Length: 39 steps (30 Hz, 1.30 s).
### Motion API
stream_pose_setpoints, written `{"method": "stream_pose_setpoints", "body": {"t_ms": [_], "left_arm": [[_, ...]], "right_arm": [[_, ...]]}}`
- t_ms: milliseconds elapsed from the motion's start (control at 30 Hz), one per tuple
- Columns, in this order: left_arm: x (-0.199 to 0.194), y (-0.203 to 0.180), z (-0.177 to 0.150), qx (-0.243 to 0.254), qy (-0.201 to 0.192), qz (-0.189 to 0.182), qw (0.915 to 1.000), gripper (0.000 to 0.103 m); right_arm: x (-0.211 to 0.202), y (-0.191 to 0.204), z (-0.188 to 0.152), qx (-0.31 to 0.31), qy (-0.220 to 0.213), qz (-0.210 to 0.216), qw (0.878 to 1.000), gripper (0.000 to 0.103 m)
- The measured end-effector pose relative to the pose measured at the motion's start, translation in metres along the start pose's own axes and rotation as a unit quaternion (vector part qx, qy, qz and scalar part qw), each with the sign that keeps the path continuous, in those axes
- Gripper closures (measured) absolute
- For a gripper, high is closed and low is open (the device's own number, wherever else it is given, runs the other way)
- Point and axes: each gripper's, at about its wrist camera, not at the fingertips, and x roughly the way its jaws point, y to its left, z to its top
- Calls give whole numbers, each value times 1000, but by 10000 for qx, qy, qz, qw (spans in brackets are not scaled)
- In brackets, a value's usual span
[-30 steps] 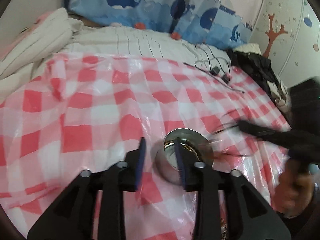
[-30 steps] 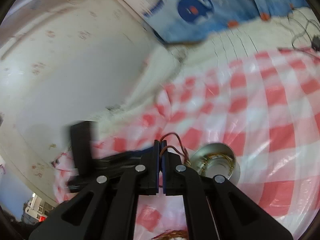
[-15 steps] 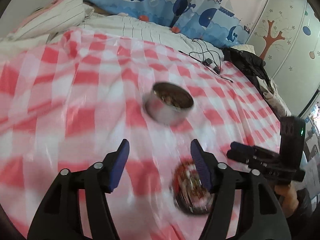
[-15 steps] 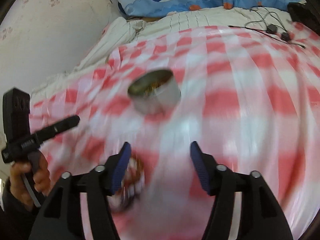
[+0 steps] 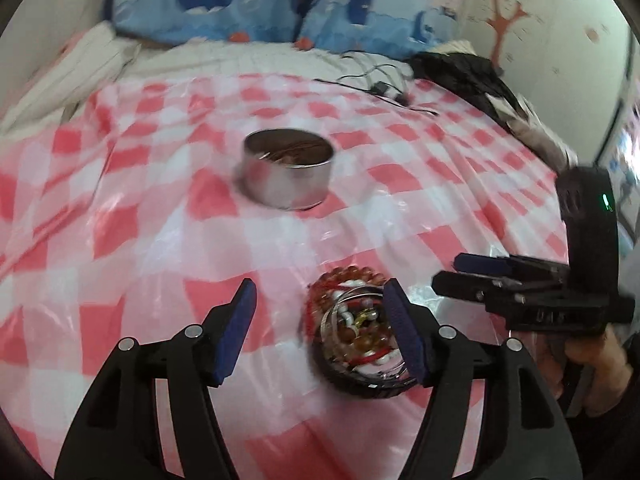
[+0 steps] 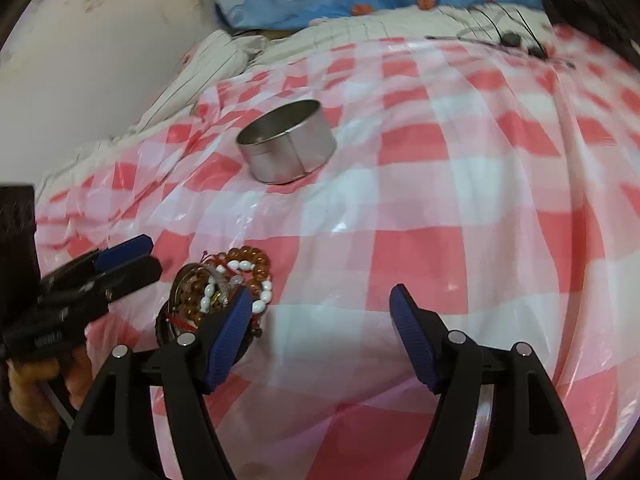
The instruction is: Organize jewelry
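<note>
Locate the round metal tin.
The round metal tin stands mid-frame in both views on the checked plastic sheet, beyond the dish of beaded bracelets.

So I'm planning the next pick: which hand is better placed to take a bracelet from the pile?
Left, probably. The left tool is open with one pad at the bracelet pile. The right tool, jaws opening, frames mostly bare tablecloth, pile at its edge.

Soft, even indoor light; white glare patches on the glossy checked sheet (image 6: 460, 208); motion blur toward the pillows (image 5: 280, 12); strong fisheye curvature, dark vignetted corners.
</note>
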Motion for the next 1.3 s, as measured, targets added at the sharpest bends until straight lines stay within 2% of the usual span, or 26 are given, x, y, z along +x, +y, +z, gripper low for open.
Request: {"method": "stream_pose_setpoints", "body": {"t_ms": [67,167,367,433,567,733,800,867,900,933,1033,1200,1300], "left_arm": [[4,-9,0,301,9,106,9995,42],[12,-16,2,490,107,166,9986,51],[22,-18,3,527,281,46,9982,71],[27,-18,2,559,397,9,9976,87],[28,-12,2,374,503,-50,9980,97],[11,4,11,-34,135,-355,9993,98],[4,5,13,-73,-26,-333,9994,98],[-2,-3,14,373,-238,338,9984,98],[-4,-11,13,704,-336,709,9944,98],[-6,-16,13,885,-428,828,9917,98],[-12,-6,18,528,-505,521,9960,98],[-15,12,21,146,-529,559,9969,98],[-12,13,20,73,-504,547,9972,98]], "right_arm": [[0,-6,1,147,-8,69,9999,34],[0,-7,1,220,-9,105,9997,34],[2,-7,2,219,-5,112,9997,31],[2,-7,2,230,-3,132,9996,30],[3,-6,2,235,-3,135,9996,29],[3,-6,2,228,4,126,9997,29],[4,-5,2,210,12,110,9997,29],[4,-4,0,188,16,89,9998,28],[4,-3,0,175,20,78,9998,28],[4,-3,0,164,20,73,9998,28],[4,-2,0,137,8,65,9999,28],[2,10,0,-103,-42,360,9993,28],[1,30,-3,-563,-62,485,9972,28]]}}
